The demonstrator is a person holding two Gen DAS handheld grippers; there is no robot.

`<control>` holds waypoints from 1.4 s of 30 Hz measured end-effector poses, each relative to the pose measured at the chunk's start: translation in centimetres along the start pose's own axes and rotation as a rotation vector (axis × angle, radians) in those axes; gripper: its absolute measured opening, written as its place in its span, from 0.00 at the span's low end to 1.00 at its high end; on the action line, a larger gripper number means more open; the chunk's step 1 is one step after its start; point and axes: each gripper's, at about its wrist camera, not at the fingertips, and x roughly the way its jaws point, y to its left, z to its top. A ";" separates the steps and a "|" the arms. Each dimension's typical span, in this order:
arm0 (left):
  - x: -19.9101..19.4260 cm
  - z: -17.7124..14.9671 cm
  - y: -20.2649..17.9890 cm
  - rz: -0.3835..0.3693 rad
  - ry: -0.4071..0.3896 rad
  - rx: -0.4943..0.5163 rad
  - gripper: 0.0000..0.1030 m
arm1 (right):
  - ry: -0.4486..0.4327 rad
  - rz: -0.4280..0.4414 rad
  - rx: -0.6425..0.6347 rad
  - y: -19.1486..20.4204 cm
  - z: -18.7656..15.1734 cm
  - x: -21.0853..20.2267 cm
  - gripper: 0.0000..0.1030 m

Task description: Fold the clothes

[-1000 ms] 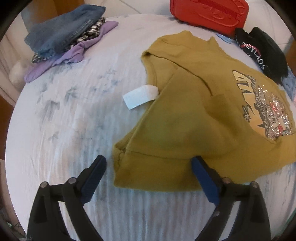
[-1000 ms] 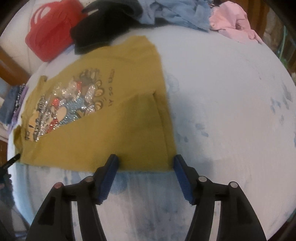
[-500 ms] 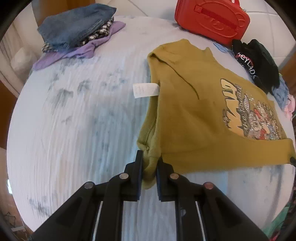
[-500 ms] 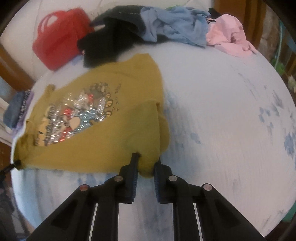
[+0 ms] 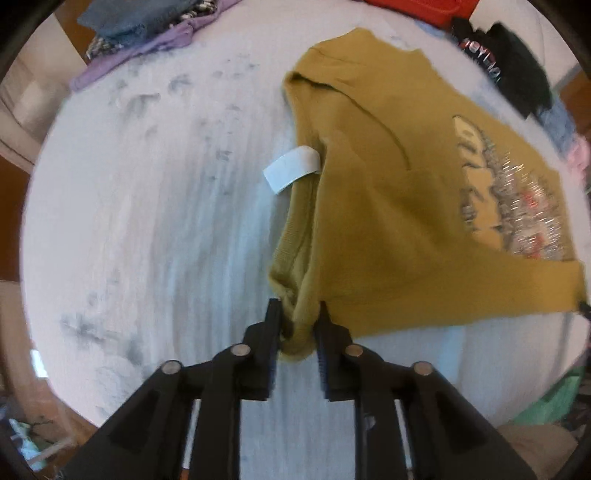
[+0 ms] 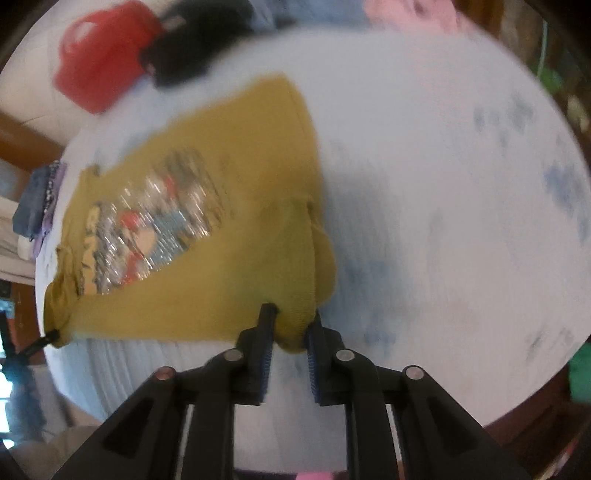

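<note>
1. left gripper [image 5: 297,321] — jaws nearly closed, only a bunched corner of the mustard t-shirt [image 5: 399,221] between the pads; the cloth bulges out below the grip and that near corner is raised off the bed [image 5: 155,206].
2. the shirt lies on the white, blue-smudged bed cover, right of its middle in the left wrist view, printed sequin side up, with a white label [image 5: 291,168] sticking out at its left edge.
3. right gripper [image 6: 290,325] — jaws likewise drawn in tight on the shirt's other near corner, a thick fold of fabric squeezed between the blue pads.
4. at the far left corner of the bed sits a stack of folded clothes [image 5: 147,26]; at the far edge are a red bag [image 6: 103,62] and a black garment [image 5: 509,66]; a pink garment [image 6: 417,14] lies at the far right edge.
5. against half a second ago: both grips were already shut on the same corners; both views are now blurred, the shirt fills more of each, and the label has curled and tilted. a second ago both sets of jaws stood wide open, straddling the hem.
</note>
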 end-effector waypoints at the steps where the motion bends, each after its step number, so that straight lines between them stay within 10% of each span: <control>1: -0.9 0.5 0.0 -0.003 -0.029 0.005 0.32 | 0.014 -0.014 0.003 -0.2 -0.2 0.6 0.42; 5: -5.0 2.7 -0.2 -0.008 -0.172 0.018 0.87 | -0.049 -0.025 0.019 -0.5 1.1 -0.6 0.51; 7: -6.6 4.7 -0.6 -0.005 -0.254 0.011 0.94 | -0.107 -0.016 0.019 -0.4 2.3 -1.8 0.62; 12: -5.7 11.2 -2.7 -0.084 -0.288 0.048 0.94 | -0.172 0.058 0.012 1.0 7.2 -2.0 0.87; 26: 4.5 27.7 -8.1 -0.063 -0.109 0.065 0.94 | -0.139 0.130 0.074 2.5 18.4 2.0 0.87; 33: 7.5 30.4 -9.5 -0.041 -0.076 0.078 0.80 | -0.124 0.057 0.011 3.7 20.7 4.8 0.65; 42: 8.2 29.7 -9.7 -0.038 -0.114 0.132 0.87 | -0.111 -0.045 -0.083 5.5 22.7 8.3 0.65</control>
